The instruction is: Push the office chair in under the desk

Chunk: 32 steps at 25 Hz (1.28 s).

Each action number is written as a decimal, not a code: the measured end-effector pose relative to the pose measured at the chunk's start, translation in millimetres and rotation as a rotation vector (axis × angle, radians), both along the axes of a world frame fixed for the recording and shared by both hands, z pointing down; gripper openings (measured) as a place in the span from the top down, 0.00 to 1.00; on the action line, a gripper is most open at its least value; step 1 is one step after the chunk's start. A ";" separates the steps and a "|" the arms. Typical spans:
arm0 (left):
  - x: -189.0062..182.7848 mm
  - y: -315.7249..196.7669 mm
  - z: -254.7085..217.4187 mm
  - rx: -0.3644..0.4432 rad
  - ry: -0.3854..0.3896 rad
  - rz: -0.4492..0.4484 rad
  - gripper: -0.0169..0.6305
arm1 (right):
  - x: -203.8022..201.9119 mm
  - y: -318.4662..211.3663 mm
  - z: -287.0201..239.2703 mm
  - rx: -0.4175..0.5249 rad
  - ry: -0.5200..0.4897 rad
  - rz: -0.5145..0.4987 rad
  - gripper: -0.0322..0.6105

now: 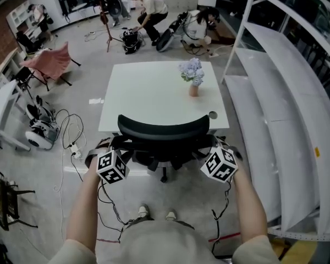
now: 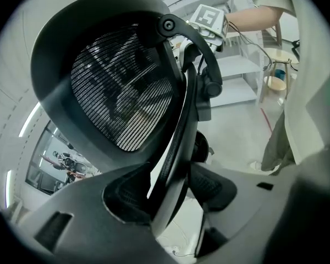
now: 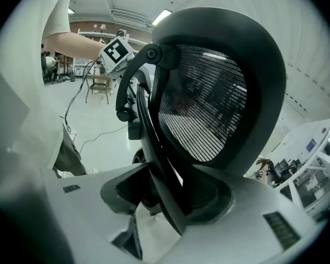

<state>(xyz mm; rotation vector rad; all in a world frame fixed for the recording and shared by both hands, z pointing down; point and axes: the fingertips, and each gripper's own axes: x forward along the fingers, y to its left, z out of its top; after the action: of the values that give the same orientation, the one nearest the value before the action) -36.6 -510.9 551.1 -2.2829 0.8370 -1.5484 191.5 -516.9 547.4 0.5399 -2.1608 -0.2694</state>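
Observation:
The black office chair (image 1: 163, 130) stands at the near edge of the white desk (image 1: 148, 87), its seat partly under the top. Its mesh back (image 2: 121, 92) (image 3: 209, 103) fills both gripper views. My left gripper (image 1: 114, 150) (image 2: 170, 188) is at the left side of the backrest, and the black back frame (image 2: 179, 131) runs between its jaws with a light gap beside it. My right gripper (image 1: 215, 147) (image 3: 165, 194) straddles the frame (image 3: 154, 142) on the right side in the same way. Both are open around the frame.
A vase of pale flowers (image 1: 193, 77) stands on the desk's far right. White shelving (image 1: 280, 109) runs close along the right. Cables (image 1: 71, 142) and a white device (image 1: 41, 133) lie on the floor at left. Two people (image 1: 148, 10) crouch far behind the desk.

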 end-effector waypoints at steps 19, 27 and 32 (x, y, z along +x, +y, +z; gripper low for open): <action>-26.4 -43.7 -0.6 -0.014 0.008 0.001 0.63 | -25.9 -42.2 -1.1 0.007 -0.005 0.024 0.64; -30.6 -51.7 0.6 -0.013 0.005 0.001 0.63 | -30.7 -49.3 0.4 0.033 0.001 0.017 0.64; -30.9 -53.3 1.1 -0.007 0.013 0.005 0.63 | -31.4 -52.7 1.7 0.069 0.014 0.024 0.63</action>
<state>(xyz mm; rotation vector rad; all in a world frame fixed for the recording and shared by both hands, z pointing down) -67.5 -564.1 552.2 -2.3010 0.8296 -1.5385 160.2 -569.6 549.1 0.6015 -2.1360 -0.3347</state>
